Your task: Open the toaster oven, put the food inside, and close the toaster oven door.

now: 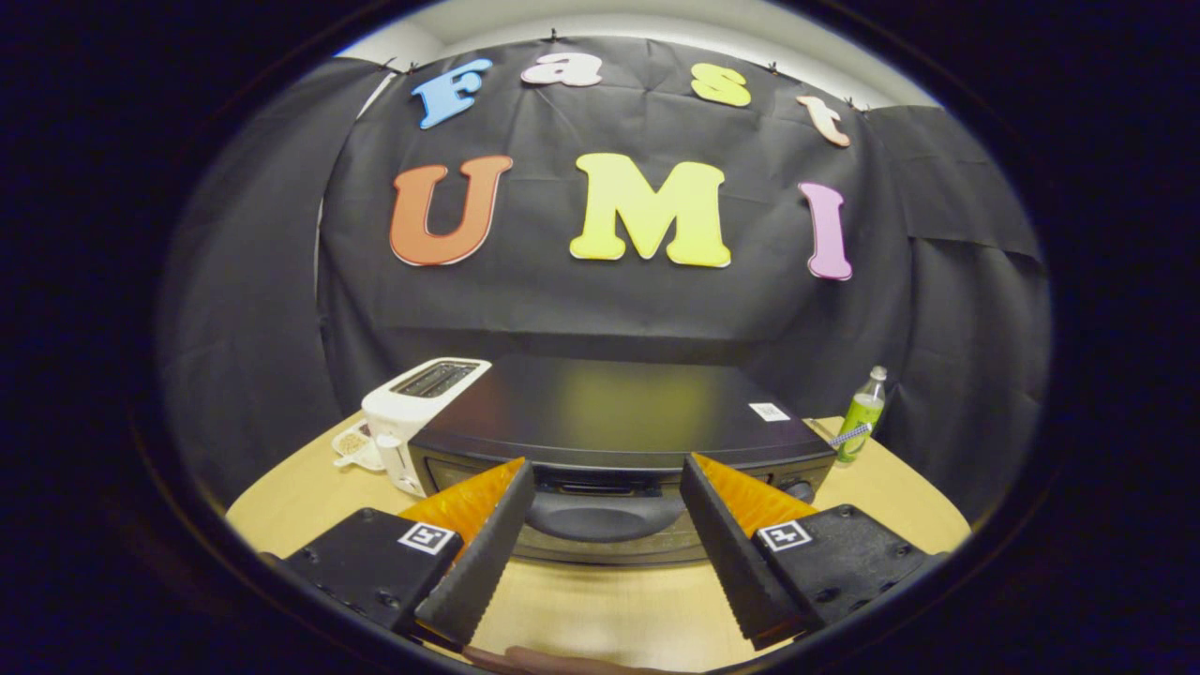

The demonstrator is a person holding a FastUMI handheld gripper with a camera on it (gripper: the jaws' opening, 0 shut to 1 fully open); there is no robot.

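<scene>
While spread wide with nothing between them, jaws (607, 553) face the toaster oven (619, 441) on the bench (891, 492) squarely. Door handle (600, 487) just ahead, long axis crosswise to the jaws. Door shut. Probably calls for a forward approach.

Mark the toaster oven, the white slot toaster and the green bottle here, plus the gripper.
Toaster oven (609, 403), gripper view, flat top.
White slot toaster (405, 412), gripper view, side wall.
Green bottle (861, 417), gripper view, body.
Gripper (607, 487), gripper view, open gap between fingertips.

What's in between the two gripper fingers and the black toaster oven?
Gripper view: only bare wooden table lies there; the open gripper points at the black toaster oven's door handle.
</scene>
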